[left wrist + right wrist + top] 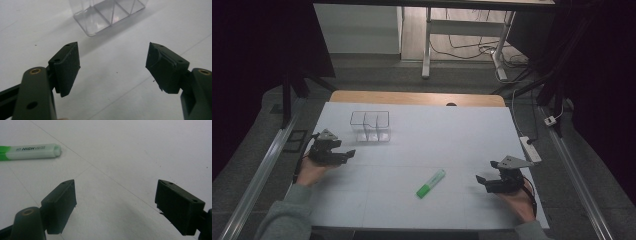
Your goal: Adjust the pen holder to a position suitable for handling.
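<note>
A green pen [430, 183] lies flat on the white worktop [452, 135], between the two hands and closer to the right one. A clear box [371, 126] with little walls inside stands near the far left part of the worktop. The left tongs [348, 154] sit just in front of the box, wide open with nothing in them. The right tongs [482, 182] are wide open and empty too, close to the pen but not touching it.

Green highlighter [430, 183] between two grippers
Left gripper [343, 156] near the clear organiser [370, 125] (three compartments); right gripper [484, 182] beside the highlighter
</note>
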